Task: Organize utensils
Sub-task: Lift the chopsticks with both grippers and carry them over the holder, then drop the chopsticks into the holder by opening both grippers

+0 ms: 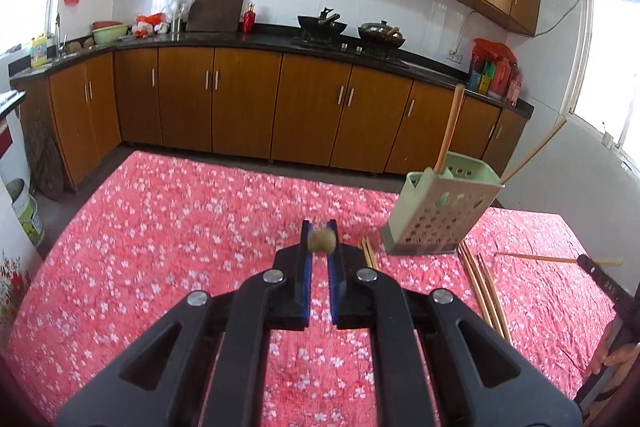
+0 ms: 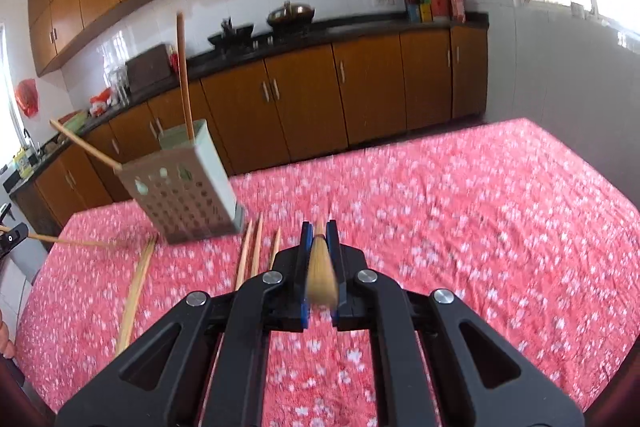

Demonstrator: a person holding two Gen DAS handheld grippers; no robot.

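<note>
Black left gripper [image 1: 319,231] clenched on chopstick [image 1: 320,242], seen end-on as blurred round tip between blue pads [image 1: 305,267]. Right gripper [image 2: 319,231] likewise clamped on another chopstick [image 2: 321,275], pointing back toward lens. Green holder [image 1: 438,211] upright on red floral cloth [image 1: 180,227], two sticks [image 1: 450,129] leaning inside. Loose chopsticks [image 1: 482,291] flat on cloth just beside holder, more [image 1: 370,254] near its left corner.
</note>
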